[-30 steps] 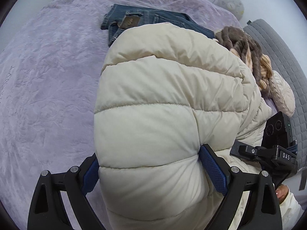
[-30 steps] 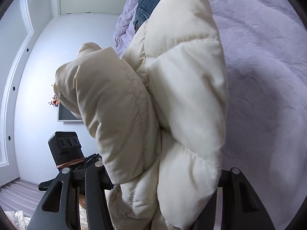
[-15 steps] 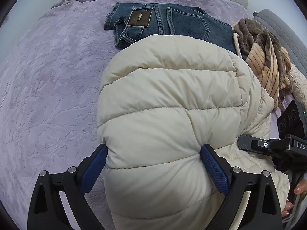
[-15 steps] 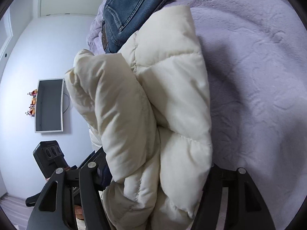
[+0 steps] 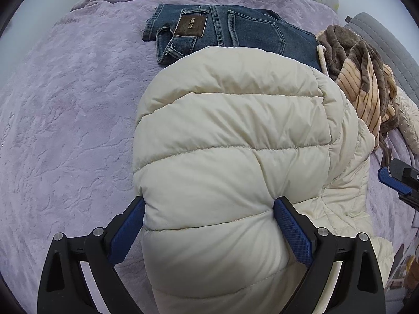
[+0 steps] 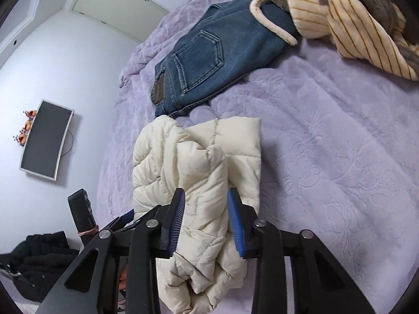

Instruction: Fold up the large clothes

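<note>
Jacket [image 5: 230, 157], cream & puffy, lies bunched on the purple bed [image 5: 68, 120], near folded jeans [image 5: 235, 34]. Left hand-held gripper [image 5: 209, 222] clamps a thick fold w/ both pads. Right hand-held gripper [image 6: 207, 219] is closing, jacket between its pads, not yet pressed
</note>
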A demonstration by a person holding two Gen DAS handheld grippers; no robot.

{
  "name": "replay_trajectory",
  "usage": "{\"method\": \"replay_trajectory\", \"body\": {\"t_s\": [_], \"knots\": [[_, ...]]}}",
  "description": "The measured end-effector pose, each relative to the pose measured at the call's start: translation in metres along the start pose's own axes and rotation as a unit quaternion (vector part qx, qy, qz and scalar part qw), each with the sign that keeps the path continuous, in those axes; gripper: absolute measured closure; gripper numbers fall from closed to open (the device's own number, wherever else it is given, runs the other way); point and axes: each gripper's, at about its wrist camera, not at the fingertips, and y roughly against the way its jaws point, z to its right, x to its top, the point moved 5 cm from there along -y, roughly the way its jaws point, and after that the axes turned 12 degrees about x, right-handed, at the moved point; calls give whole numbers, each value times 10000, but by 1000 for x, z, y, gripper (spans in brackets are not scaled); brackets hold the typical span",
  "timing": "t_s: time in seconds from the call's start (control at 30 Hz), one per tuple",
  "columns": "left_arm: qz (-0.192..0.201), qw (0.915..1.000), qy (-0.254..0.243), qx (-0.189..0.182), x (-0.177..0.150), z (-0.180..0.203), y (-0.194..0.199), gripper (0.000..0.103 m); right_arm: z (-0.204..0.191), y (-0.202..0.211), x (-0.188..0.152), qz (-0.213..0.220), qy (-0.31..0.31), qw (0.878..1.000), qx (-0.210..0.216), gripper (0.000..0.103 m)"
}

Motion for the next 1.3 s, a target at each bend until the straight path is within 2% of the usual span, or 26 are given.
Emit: {"method": "replay_trajectory", "body": {"t_s": [0.07,0.17,0.3,0.47,0.53,0.63,0.7,0.87,0.97,1.3], "knots": [[-1,10000,24,67,1,-2,5,6,-12,0,6,-80,264,9996,-89,68],[210,9997,126,81,2,-7,26,6,-32,-2,6,-185,526,9979,-328,68],[597,9980,55,-198,-3,-2,65,6,-38,-10,13,-221,622,9970,-407,68],[446,9960,-432,-650,-32,42,79,6,-45,-9,22,-254,714,9961,-453,68],[349,9954,-712,-532,-52,61,72,6,-45,-17,23,-413,774,9949,-499,68],[381,9930,-1068,-330,-75,81,64,6,-26,-38,14,-773,916,9879,-980,68],[453,9903,-1294,-241,-84,90,59,6,-6,-48,4,-960,738,9865,-1098,68],[614,9825,-1758,26,-102,107,47,6,31,-56,-12,-891,263,9911,-955,68],[661,9786,-1945,144,-108,115,45,6,44,-58,-18,-898,192,9908,-990,68],[618,9752,-2109,272,-110,120,45,6,42,-43,-25,-843,42,9904,-1099,68]]}}
